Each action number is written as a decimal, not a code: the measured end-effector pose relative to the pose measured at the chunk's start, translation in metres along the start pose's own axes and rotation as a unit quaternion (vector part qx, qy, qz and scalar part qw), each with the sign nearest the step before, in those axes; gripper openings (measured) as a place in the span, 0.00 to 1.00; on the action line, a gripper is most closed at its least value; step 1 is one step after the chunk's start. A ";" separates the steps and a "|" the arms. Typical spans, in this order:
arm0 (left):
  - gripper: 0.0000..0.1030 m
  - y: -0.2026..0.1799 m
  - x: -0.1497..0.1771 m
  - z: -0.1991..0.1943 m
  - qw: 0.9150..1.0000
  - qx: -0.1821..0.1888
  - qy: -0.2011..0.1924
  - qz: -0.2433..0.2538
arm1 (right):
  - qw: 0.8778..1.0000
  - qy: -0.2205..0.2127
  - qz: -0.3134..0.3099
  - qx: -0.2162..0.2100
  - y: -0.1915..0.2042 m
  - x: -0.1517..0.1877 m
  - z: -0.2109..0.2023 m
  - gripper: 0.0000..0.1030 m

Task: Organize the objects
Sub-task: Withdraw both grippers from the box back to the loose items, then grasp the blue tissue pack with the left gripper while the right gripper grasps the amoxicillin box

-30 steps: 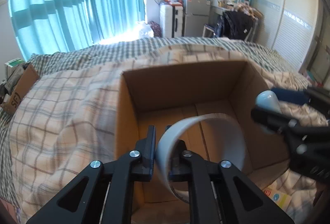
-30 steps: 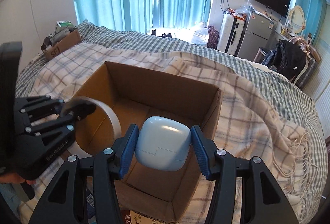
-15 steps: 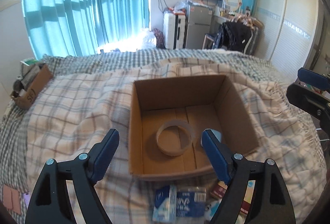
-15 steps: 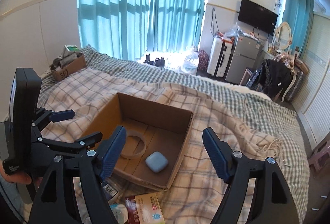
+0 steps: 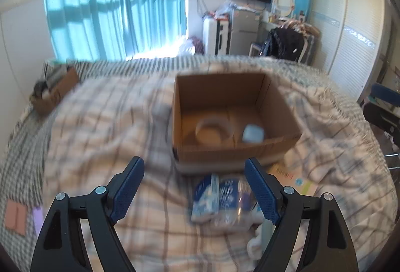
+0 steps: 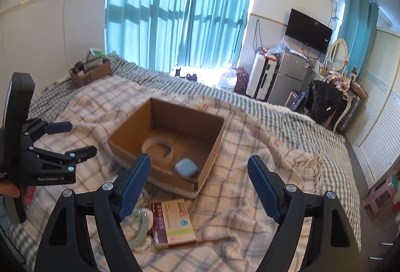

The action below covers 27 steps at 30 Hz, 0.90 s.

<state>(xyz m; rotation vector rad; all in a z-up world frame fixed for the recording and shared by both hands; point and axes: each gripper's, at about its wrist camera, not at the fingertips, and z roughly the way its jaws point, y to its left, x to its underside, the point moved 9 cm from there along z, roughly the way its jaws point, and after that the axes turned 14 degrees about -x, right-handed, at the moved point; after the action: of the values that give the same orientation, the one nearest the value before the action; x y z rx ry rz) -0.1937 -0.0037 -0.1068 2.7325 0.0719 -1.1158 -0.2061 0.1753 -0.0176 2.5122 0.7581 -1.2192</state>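
Plaid bed (image 6: 250,147); left gripper (image 5: 193,187) fingers spread wide, empty; right gripper (image 6: 198,183) likewise.

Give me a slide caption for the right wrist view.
Both grippers open above the bed; tape roll and blue case lie in the cardboard box.

1. The left black plastic two-finger gripper (image 5: 193,187) has ribbed blue pads (image 5: 127,188) and silver screws; its side reads "GenRobot.AI".
2. The right black plastic two-finger gripper (image 6: 198,188) matches.
3. A bare-skinned hand (image 6: 15,193) shows at the frame's left edge.
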 end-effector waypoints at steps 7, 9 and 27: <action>0.76 -0.023 0.063 0.057 0.997 0.000 0.076 0.021 | 0.997 0.067 0.028 -0.017 -0.004 0.069 0.059 0.77; 0.73 -0.027 0.075 0.068 0.996 -0.002 0.089 0.030 | 0.996 0.083 0.033 -0.023 -0.005 0.086 0.072 0.77; 0.59 -0.029 0.106 0.089 0.988 0.021 0.149 0.027 | 0.980 0.194 0.011 -0.035 0.012 0.154 0.106 0.77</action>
<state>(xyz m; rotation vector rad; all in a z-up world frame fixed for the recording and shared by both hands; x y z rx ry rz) -0.1823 0.0050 -0.2478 2.8980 0.0164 -0.6965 -0.1899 0.1724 -0.2043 2.7237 0.8382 -0.6840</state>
